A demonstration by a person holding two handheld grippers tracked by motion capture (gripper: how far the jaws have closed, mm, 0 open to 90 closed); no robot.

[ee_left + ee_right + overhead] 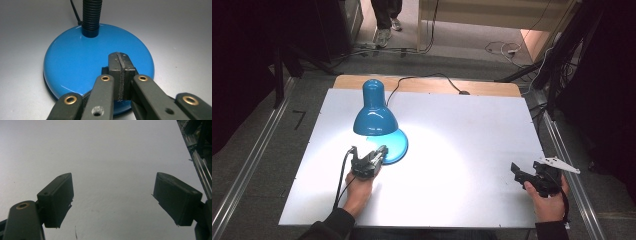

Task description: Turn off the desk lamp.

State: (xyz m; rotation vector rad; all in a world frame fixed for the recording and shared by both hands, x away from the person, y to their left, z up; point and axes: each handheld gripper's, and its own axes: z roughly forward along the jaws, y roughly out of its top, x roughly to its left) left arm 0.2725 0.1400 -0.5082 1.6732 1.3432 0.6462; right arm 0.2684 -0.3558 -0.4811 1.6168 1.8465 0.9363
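A blue desk lamp stands lit on the white table [472,130], its shade [374,119] bent down over its round blue base [398,144]. My left gripper [382,152] is at the near edge of that base. In the left gripper view its pads meet flat against each other, shut with nothing between them [121,57], just above the base [75,62]. The black ribbed neck [92,15] rises from the far side of the base. My right gripper [518,172] rests near the table's right edge, open and empty [112,195] over bare table.
The lamp's black cord [427,77] runs off the table's far edge. Metal rails [572,170] flank the table on both sides. A person's legs and shoes [384,30] stand on the floor beyond, among loose cables [502,47].
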